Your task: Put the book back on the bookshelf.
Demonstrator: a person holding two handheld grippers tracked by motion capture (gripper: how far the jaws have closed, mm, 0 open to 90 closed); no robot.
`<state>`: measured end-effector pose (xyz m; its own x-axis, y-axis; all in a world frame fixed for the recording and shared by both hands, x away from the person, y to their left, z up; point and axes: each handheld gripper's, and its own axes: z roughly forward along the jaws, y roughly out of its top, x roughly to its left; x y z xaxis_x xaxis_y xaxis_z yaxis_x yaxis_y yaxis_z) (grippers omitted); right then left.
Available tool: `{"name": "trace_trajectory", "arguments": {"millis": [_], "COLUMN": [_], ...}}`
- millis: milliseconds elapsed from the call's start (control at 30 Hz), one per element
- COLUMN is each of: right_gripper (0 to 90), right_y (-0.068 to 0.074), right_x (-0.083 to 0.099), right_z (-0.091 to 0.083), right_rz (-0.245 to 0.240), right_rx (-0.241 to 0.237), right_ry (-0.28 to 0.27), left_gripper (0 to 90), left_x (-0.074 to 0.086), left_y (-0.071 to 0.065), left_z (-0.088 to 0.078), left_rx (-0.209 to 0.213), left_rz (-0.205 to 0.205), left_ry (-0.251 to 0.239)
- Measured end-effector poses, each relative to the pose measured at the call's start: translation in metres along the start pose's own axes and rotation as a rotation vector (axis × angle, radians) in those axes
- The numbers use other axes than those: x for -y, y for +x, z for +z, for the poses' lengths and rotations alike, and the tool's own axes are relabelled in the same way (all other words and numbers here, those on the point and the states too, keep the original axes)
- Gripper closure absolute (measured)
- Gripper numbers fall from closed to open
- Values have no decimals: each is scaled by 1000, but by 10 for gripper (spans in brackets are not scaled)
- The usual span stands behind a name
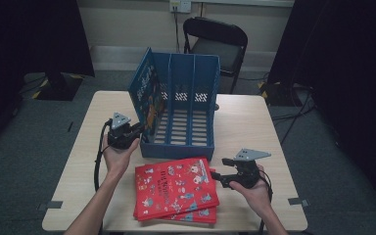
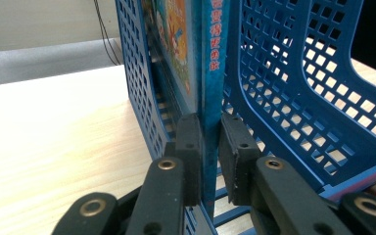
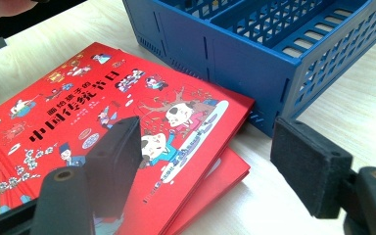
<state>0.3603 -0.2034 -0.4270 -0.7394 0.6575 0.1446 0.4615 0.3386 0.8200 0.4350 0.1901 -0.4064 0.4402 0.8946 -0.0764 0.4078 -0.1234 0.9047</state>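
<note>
The blue book (image 2: 210, 73) stands upright in the leftmost slot of the blue file rack (image 1: 188, 105), its teal spine with red characters facing outward and a bright cartoon cover (orange and yellow figures) turned toward the rack's lattice wall. The left gripper (image 2: 210, 161) has its pads on either side of the spine's lower edge, jaws nearly closed around it; one pad touches, the other shows a sliver of gap. In the high view the left gripper (image 1: 122, 132) sits at the rack's front left corner. The right gripper (image 3: 215, 166) hovers with jaws wide apart and nothing between them, above the red books (image 1: 176, 188) stacked flat on the table (image 1: 245, 122), just in front of the rack.
</note>
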Motion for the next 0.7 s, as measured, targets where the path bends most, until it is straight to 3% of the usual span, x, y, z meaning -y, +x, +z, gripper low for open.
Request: {"name": "trace_trajectory", "arguments": {"millis": [167, 233, 267, 367, 433, 500, 700], "right_gripper": [273, 273, 273, 274, 285, 290, 358], "right_y": [-2, -2, -1, 0, 1, 3, 10], "right_x": [1, 1, 1, 1, 1, 1, 1], "right_z": [0, 0, 0, 1, 3, 6, 19], "right_rz": [7, 8, 6, 3, 0, -6, -48], "right_rx": [4, 5, 4, 1, -1, -5, -30], "right_ry": [0, 2, 3, 6, 13, 21, 78], "left_gripper": [742, 725, 728, 699, 696, 699, 677], "left_x": [1, 3, 4, 7, 10, 14, 30], "left_y": [5, 5, 5, 7, 7, 7, 2], "left_z": [-8, -13, -18, -29, -37, -44, -58], "left_rx": [20, 51, 35, 98, 96, 122, 158], "left_rz": [-9, -15, -1, -32, -15, -25, 14], "left_ry": [9, 8, 12, 3, 11, 26, 87]}}
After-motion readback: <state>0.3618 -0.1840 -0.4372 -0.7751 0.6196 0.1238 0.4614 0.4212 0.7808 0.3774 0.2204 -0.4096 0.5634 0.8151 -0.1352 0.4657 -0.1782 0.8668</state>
